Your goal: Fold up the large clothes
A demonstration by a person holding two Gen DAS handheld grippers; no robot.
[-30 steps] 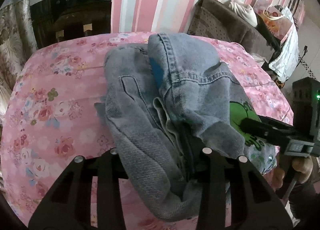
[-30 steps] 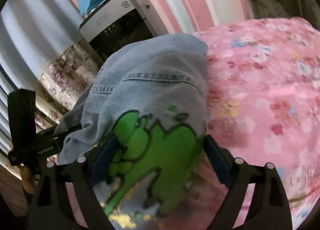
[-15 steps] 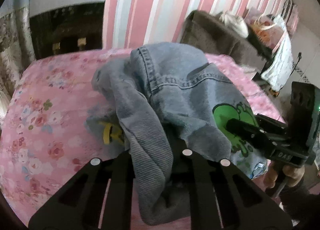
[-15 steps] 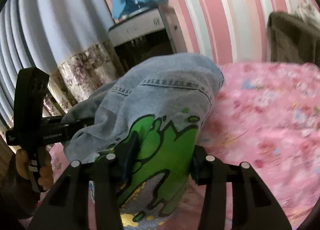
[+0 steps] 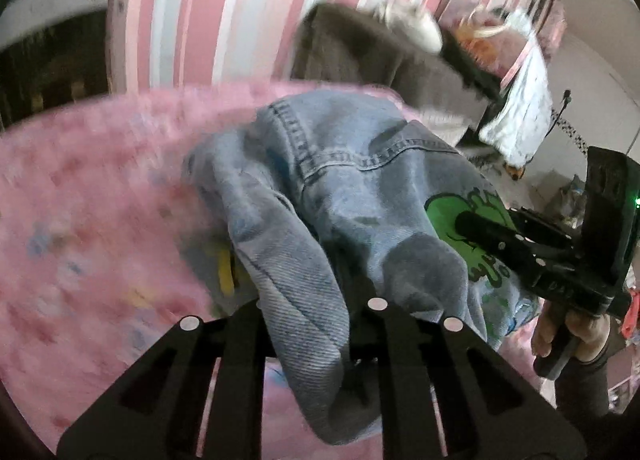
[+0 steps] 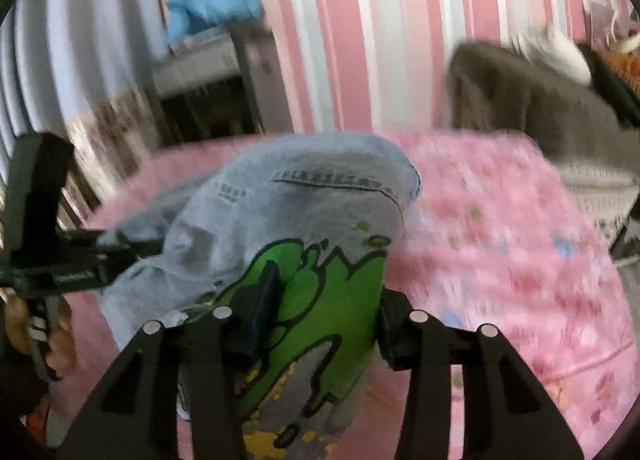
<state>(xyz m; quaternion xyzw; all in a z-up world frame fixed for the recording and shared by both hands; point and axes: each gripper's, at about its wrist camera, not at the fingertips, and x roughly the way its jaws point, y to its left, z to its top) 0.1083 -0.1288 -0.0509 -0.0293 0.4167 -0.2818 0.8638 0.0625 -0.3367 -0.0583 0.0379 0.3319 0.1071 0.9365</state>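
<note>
A light blue denim garment (image 5: 360, 188) with a green cartoon print (image 6: 328, 292) hangs bunched over the pink floral bed cover (image 5: 100, 200). My left gripper (image 5: 312, 300) pinches a thick denim fold between its fingers, and its jaws are opening slightly. My right gripper (image 6: 324, 300) is shut on the printed part of the denim garment (image 6: 304, 196). In the left wrist view the right gripper (image 5: 472, 224) reaches into the print from the right. In the right wrist view the left gripper (image 6: 120, 240) meets the cloth at the left. The scene is motion-blurred.
A pink and white striped wall stands behind the bed. A brown chair (image 5: 360, 44) piled with clothes sits at the back right. A dark cabinet (image 5: 48, 52) is at the back left, with a blue cloth (image 6: 208, 0) on top. A person's hand (image 5: 576, 332) holds the right gripper's handle.
Both grippers closed on the denim garment and drew it up and back off the bed. The cloth has bunched between them and the background now blurs.
</note>
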